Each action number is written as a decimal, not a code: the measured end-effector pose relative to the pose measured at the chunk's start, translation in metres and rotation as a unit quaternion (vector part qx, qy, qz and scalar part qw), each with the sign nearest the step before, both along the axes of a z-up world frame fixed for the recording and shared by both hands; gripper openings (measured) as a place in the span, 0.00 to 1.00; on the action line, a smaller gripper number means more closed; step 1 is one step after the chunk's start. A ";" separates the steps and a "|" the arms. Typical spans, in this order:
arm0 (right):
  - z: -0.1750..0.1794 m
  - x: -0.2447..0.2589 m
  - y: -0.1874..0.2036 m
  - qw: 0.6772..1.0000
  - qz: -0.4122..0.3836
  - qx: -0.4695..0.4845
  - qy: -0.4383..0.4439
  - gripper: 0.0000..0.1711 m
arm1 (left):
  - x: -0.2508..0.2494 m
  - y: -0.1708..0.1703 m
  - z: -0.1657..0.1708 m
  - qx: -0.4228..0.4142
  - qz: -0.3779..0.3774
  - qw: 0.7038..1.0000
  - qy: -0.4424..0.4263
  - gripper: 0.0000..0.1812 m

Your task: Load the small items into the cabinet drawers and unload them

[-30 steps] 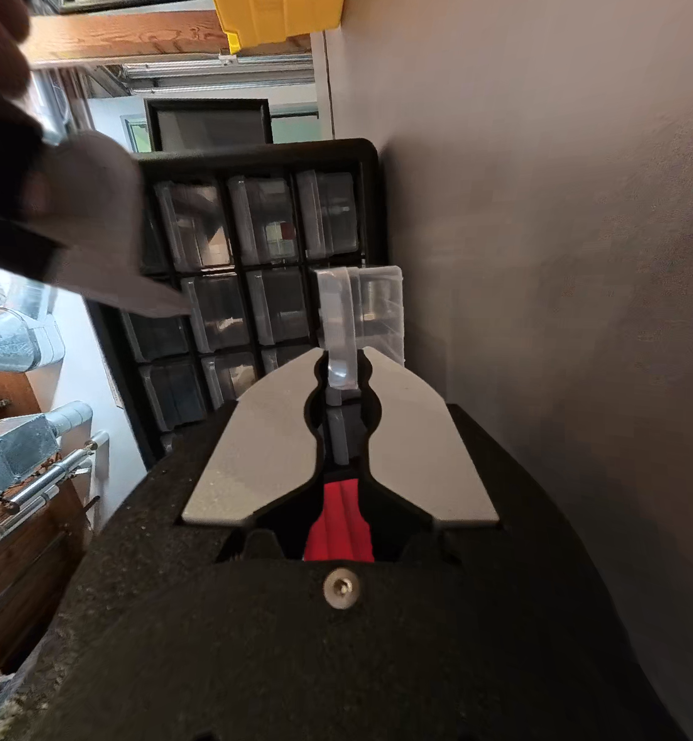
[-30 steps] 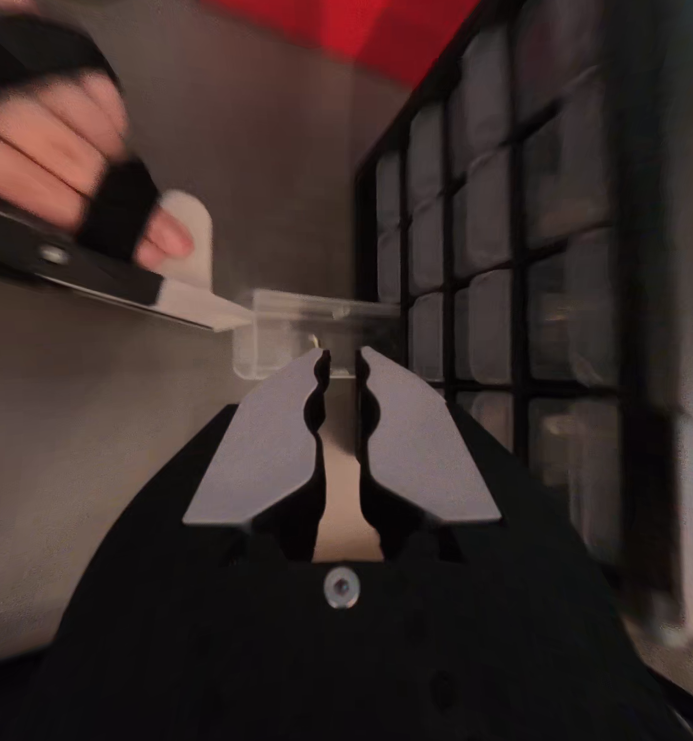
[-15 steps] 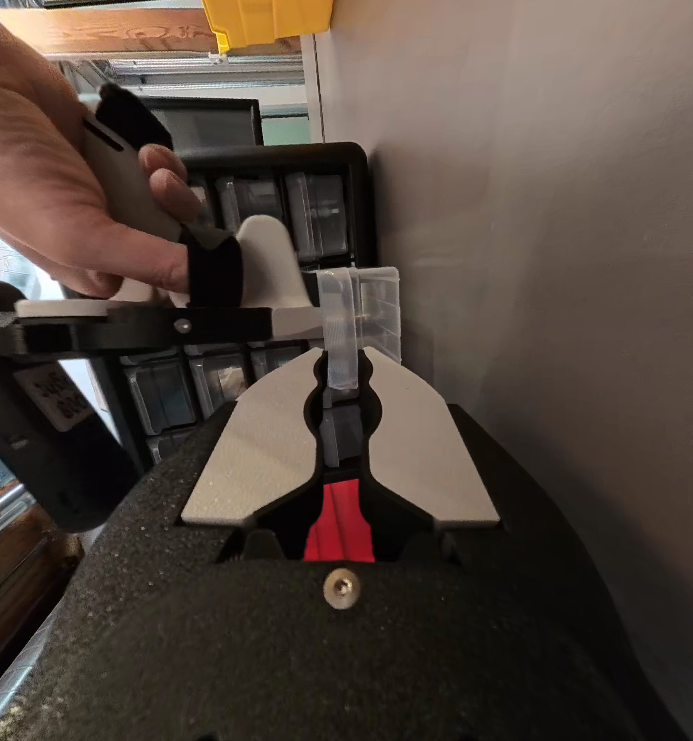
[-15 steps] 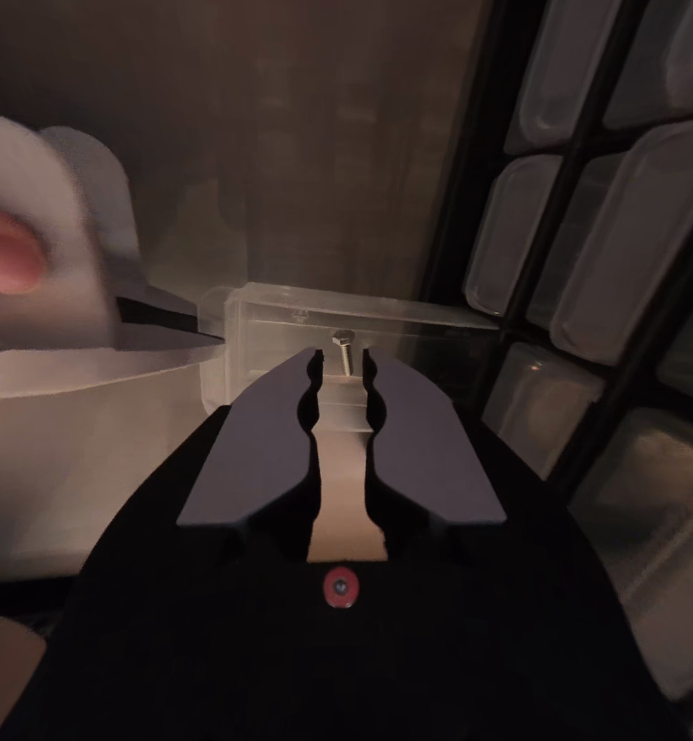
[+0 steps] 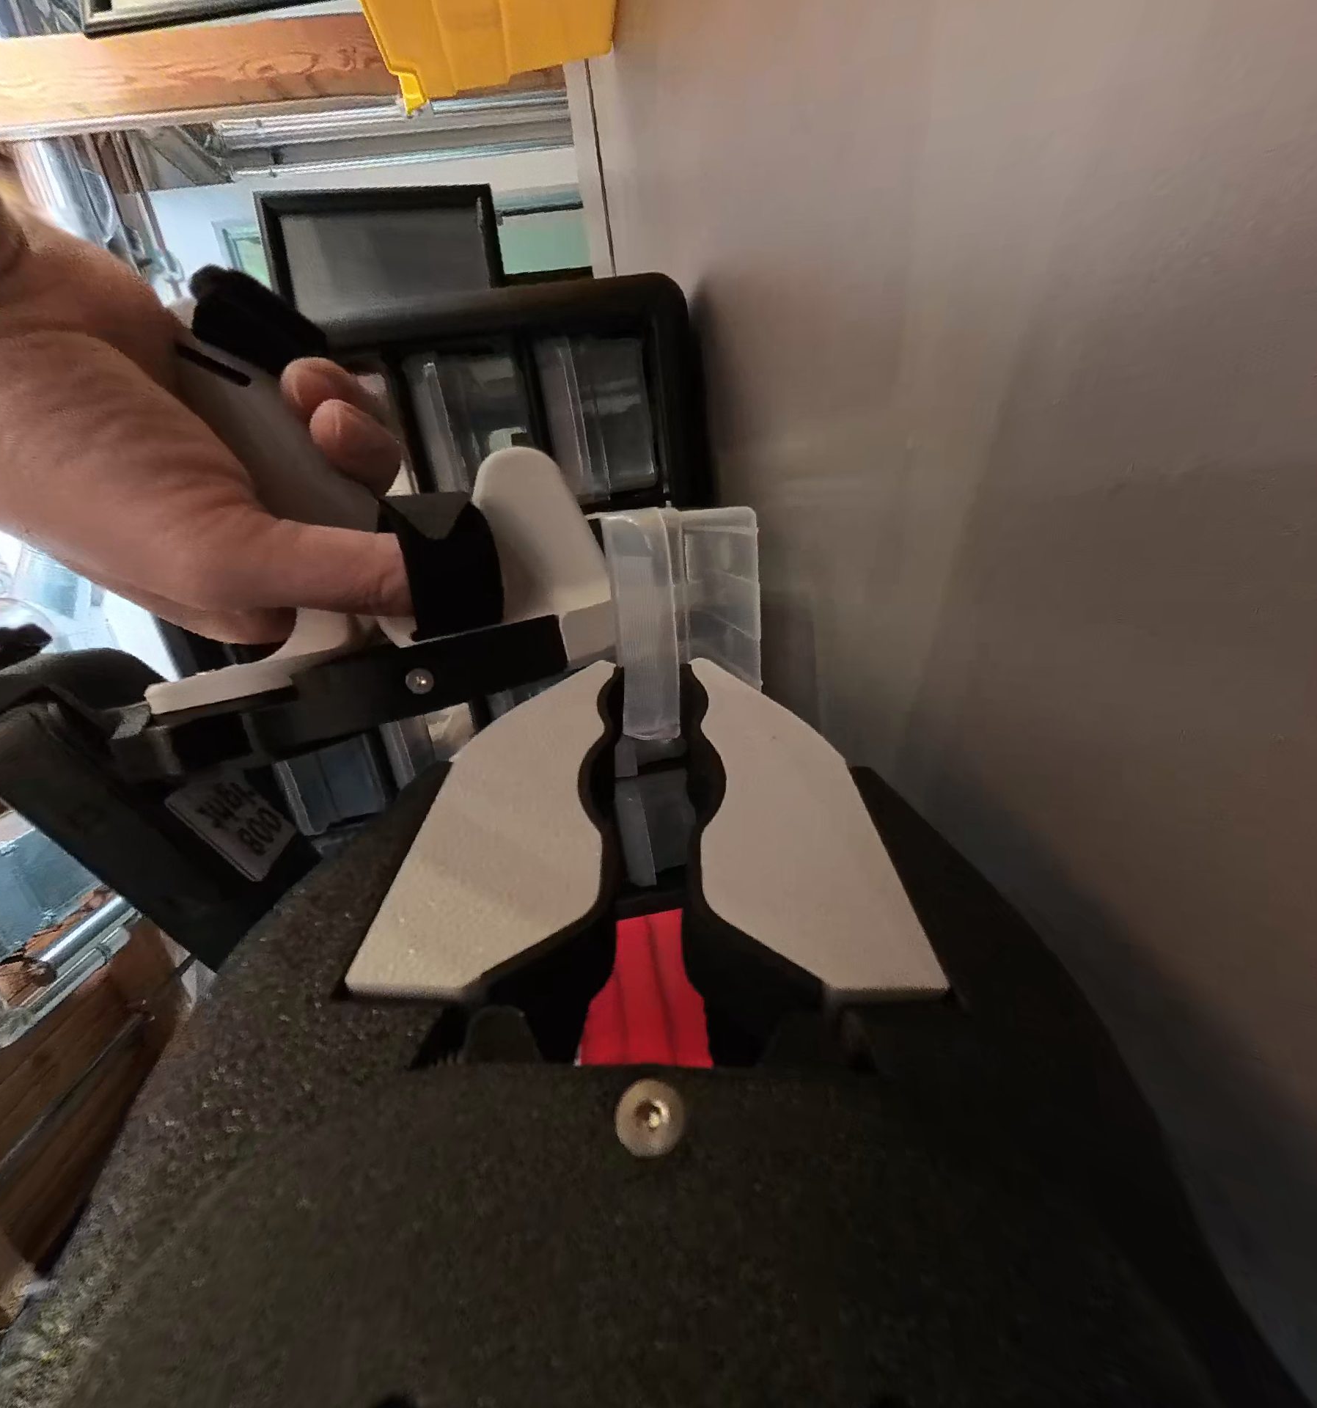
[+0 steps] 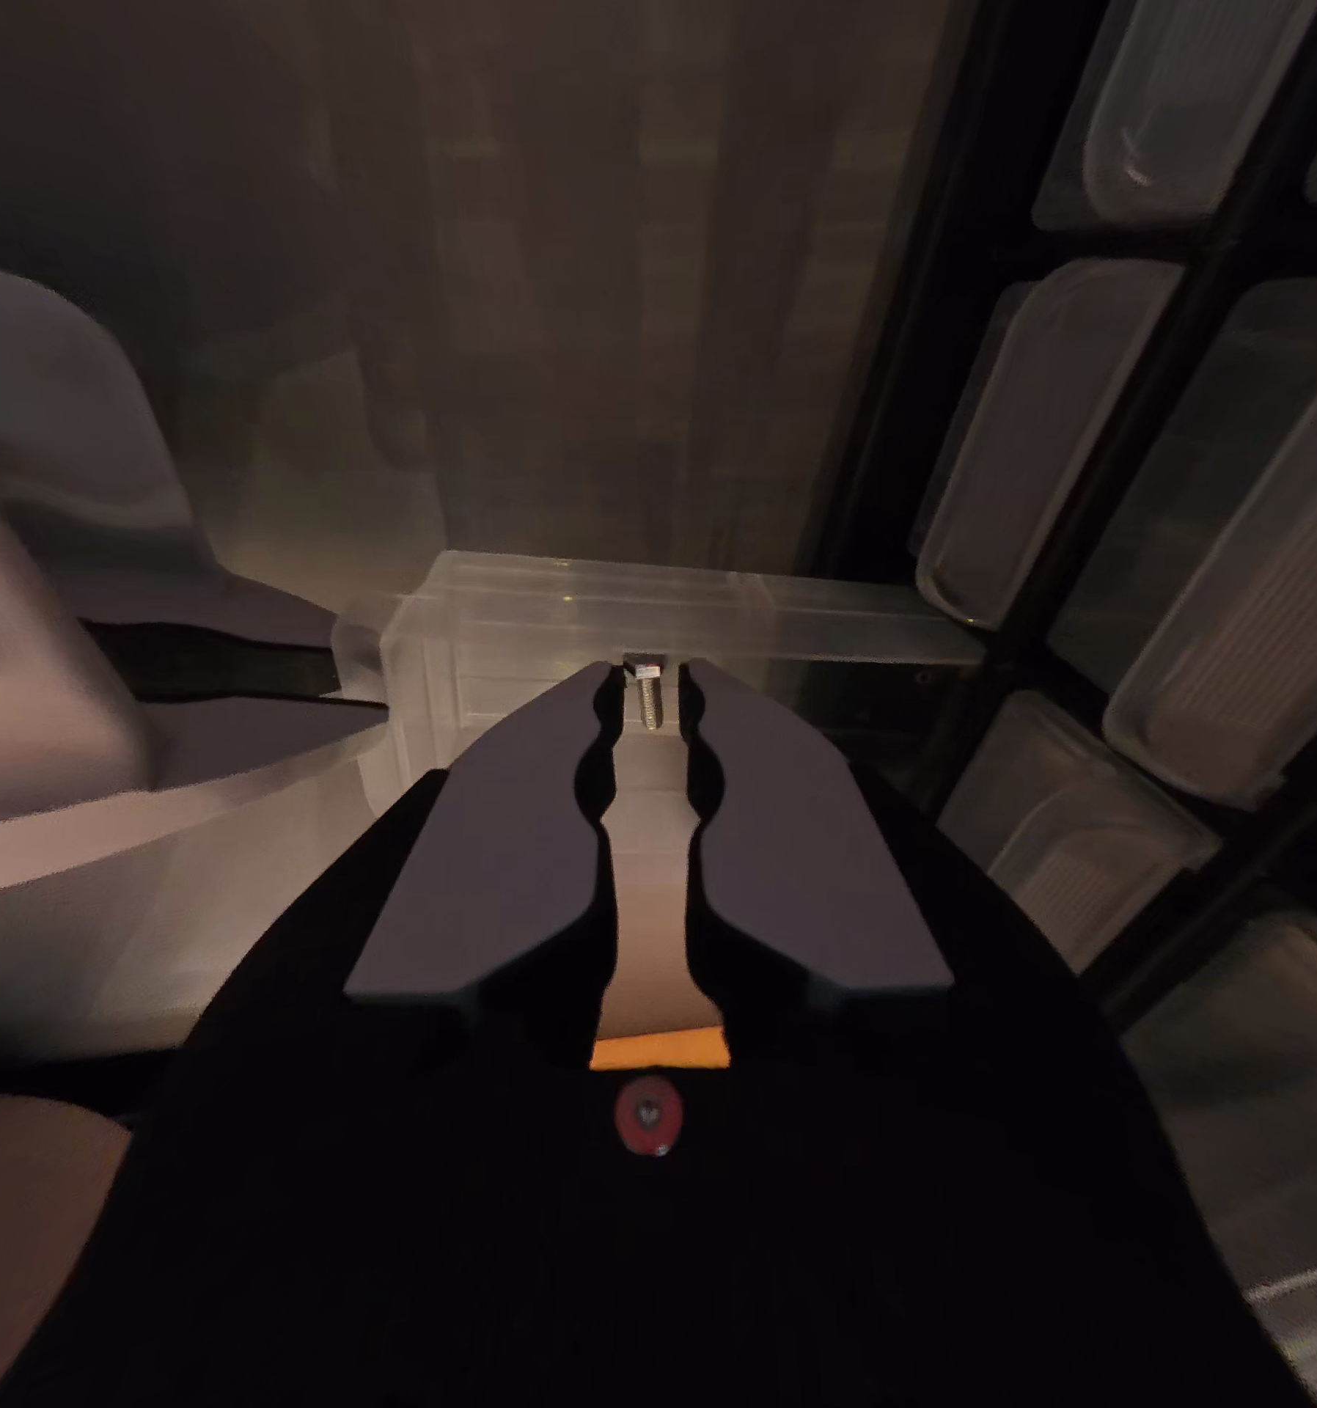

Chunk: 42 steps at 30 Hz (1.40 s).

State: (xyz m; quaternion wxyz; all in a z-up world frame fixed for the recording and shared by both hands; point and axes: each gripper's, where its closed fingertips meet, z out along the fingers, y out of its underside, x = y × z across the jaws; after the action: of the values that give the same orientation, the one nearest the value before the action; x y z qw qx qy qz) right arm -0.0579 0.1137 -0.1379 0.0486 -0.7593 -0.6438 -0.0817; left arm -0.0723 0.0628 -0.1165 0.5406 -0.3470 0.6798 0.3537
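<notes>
My left gripper [image 5: 649, 674] is shut on the front tab of a clear plastic drawer [image 5: 716, 594], which is pulled out of the black drawer cabinet [image 5: 671, 366]. In the right wrist view the same drawer [image 6: 564, 609] lies open below my right gripper [image 6: 646, 670]. A small silver bolt [image 6: 648, 697] lies in the drawer, seen in the narrow gap between my right fingertips, which do not touch it. The right gripper also shows in the left wrist view [image 5: 579, 602], held by a hand and reaching over the drawer from the left.
A grey wall [image 5: 1021, 533] runs close along the drawer's right side. Several shut clear drawers [image 6: 1036, 442] fill the cabinet front. A yellow bin [image 5: 488, 38] and a wooden beam [image 5: 183, 76] are overhead. The left gripper's fingers [image 6: 244, 731] show at the drawer's front.
The right gripper has swung in from the left and come down over the open drawer, closer to the bolt. The left gripper has kept its hold on the drawer tab.
</notes>
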 end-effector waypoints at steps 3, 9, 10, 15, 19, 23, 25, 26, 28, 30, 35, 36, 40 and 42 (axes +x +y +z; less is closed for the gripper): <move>0.003 0.001 0.006 0.999 0.017 0.031 -0.020 0.09 | 0.002 -0.001 0.001 0.011 -0.002 1.000 0.001 0.07; -0.002 -0.001 0.003 1.000 0.019 0.013 -0.017 0.08 | 0.004 -0.004 -0.001 0.014 -0.007 1.000 0.008 0.07; -0.002 -0.002 0.002 1.000 0.020 0.011 -0.012 0.07 | 0.004 -0.004 -0.001 0.012 -0.007 1.000 0.006 0.07; 0.006 -0.008 0.005 0.999 0.033 0.030 0.020 0.07 | 0.003 -0.002 -0.002 0.010 -0.004 1.000 0.005 0.07; 0.040 -0.005 0.004 0.995 0.025 0.071 0.068 0.07 | 0.003 -0.001 -0.002 0.004 -0.007 1.000 -0.002 0.07; 0.102 0.021 -0.021 0.981 -0.016 0.105 0.163 0.07 | 0.004 0.000 -0.001 0.005 -0.011 1.000 -0.008 0.07; 0.130 0.065 -0.034 0.970 -0.078 0.138 0.184 0.07 | 0.006 0.002 0.000 0.006 -0.011 1.000 -0.012 0.07; 0.137 0.094 -0.040 0.961 -0.126 0.149 0.194 0.07 | 0.006 0.003 0.000 0.007 -0.010 1.000 -0.014 0.07; 0.130 0.155 -0.053 0.940 -0.236 0.142 0.199 0.07 | 0.008 0.006 0.002 0.009 -0.008 1.000 -0.017 0.07; 0.104 0.217 -0.062 0.915 -0.349 0.117 0.167 0.07 | 0.009 0.009 0.003 0.009 -0.006 1.000 -0.018 0.07; 0.027 0.288 -0.097 0.874 -0.467 0.028 0.128 0.07 | 0.011 0.024 0.005 0.017 0.004 1.000 -0.010 0.07; 0.018 0.291 -0.101 0.870 -0.473 0.017 0.134 0.07 | 0.012 0.029 0.006 0.022 0.009 1.000 -0.006 0.06; -0.001 0.297 -0.096 0.854 -0.496 0.017 0.160 0.07 | 0.012 0.056 0.006 0.036 0.032 0.999 -0.001 0.06; -0.009 0.303 -0.096 0.850 -0.505 0.013 0.151 0.07 | 0.013 0.065 0.006 0.049 0.034 0.998 0.004 0.06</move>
State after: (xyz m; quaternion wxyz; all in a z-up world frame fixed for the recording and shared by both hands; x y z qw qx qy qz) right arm 0.2446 0.0173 -0.1467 0.1074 -0.9819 -0.1557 0.0123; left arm -0.0592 0.1274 -0.1101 0.5418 -0.3416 0.6517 0.4062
